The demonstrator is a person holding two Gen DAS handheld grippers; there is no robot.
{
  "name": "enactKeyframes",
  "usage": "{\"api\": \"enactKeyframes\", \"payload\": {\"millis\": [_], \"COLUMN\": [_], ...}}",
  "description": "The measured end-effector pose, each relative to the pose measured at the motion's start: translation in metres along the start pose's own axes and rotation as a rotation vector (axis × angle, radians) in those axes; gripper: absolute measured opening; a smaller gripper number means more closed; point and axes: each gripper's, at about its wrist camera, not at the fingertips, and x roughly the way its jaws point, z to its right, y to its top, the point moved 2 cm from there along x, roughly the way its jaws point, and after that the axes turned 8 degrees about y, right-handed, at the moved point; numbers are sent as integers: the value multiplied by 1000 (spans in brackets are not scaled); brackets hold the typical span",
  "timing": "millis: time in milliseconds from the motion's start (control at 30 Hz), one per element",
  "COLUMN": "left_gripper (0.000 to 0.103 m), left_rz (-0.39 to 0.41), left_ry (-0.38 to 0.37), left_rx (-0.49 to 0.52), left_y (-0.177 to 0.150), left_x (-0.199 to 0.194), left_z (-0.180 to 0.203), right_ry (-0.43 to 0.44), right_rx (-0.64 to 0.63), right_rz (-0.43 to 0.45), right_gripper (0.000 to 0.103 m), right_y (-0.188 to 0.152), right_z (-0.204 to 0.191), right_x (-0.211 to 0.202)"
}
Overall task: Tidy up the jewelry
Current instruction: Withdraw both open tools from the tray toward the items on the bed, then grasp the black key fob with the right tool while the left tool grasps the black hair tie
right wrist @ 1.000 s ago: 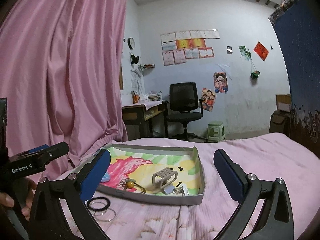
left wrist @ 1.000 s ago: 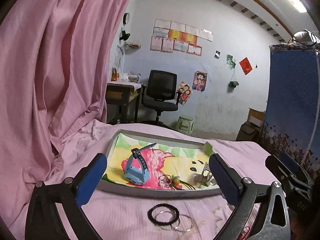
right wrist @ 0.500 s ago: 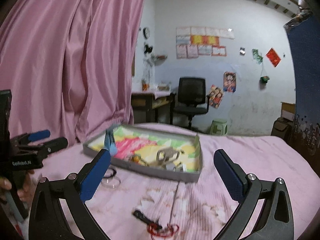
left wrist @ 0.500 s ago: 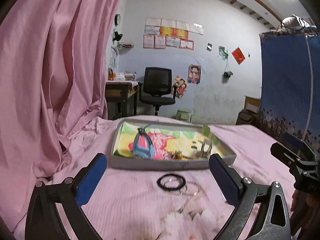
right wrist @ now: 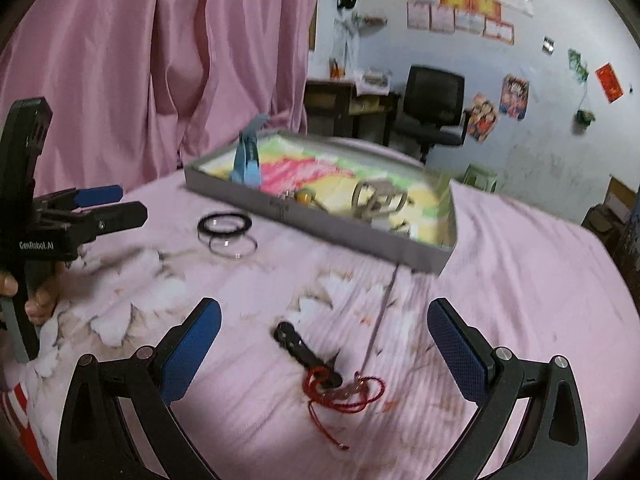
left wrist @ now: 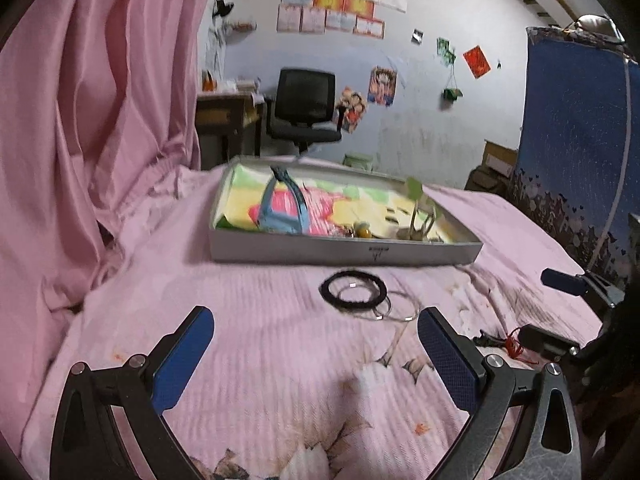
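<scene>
A grey tray (left wrist: 344,249) with a colourful liner sits on the pink bed. In it are a blue watch (left wrist: 280,208), a beige claw clip (right wrist: 378,198) and small pieces. In front of the tray lie a black ring (left wrist: 354,290) and a clear bangle (left wrist: 396,307). My left gripper (left wrist: 316,320) is open and empty, just short of them. My right gripper (right wrist: 324,308) is open over a black hair clip (right wrist: 304,350) and a red string bracelet (right wrist: 348,394). A thin chain (right wrist: 380,320) runs from the bracelet toward the tray.
Pink curtain (left wrist: 80,120) hangs at the left of the bed. A blue patterned cloth (left wrist: 576,140) stands at the right. A desk and black office chair (left wrist: 306,108) are beyond the bed. A hand (right wrist: 36,300) holds the left gripper (right wrist: 132,203) at the left.
Both grippers have drawn back from the tray and tilted down toward the bed. The tray now looks farther off. The hair clip and red string have come into the right wrist view.
</scene>
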Motion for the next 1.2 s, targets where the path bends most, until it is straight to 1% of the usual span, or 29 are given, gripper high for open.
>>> {"api": "enactKeyframes", "payload": {"millis": [100,133,200,233,267,300,400,467,500,533,567,600,667,767,800,933,1200], "left_gripper": [102,102,102,102,101,99,92,87,84,80,79,75,71,63,59,48,33], "left_rz": [-27,-33,-47,-51,-57,-63,-87,-103,-111,-118,-126,-132,-142,-159,-169,-203,-284], "left_ry": [-12,-15,-24,-28,-33,-39,-55,-66,-70,-73,-76,-82,-93,-113,-123,-143,-170], "left_rx": [3,5,12,14,17,20,32,38,40,40,38,35,24,-1,-13,-40,-78], "left_y": [-3,-5,-6,-6,-6,-6,-5,-3,-2,-1,1,2,5,8,10,15,21], "left_x": [8,9,13,14,15,16,22,27,29,31,34,36,41,47,50,64,91], "left_z": [1,2,3,4,5,5,7,9,9,9,9,9,7,4,3,2,2], "right_ry": [11,12,24,27,29,29,48,56,59,61,64,68,76,83,88,103,117], "right_rx": [-2,-4,-6,-6,-5,-4,-3,-1,1,3,3,1,-2,9,17,46,74], "right_rz": [-34,-43,-72,-81,-98,-106,-144,-165,-178,-192,-203,-210,-215,-219,-219,-208,-189], "right_gripper": [101,98,86,78,73,71,61,48,43,35,31,29,19,15,14,14,14], "right_y": [-3,-3,-5,-5,-7,-5,-7,-8,-9,-9,-10,-11,-11,-8,-7,-2,6], "right_z": [-2,-3,-4,-5,-5,-5,-6,-5,-6,-5,-5,-6,-7,-7,-6,-1,3], "right_x": [6,9,14,16,19,22,28,32,34,37,39,40,42,47,49,56,69]}}
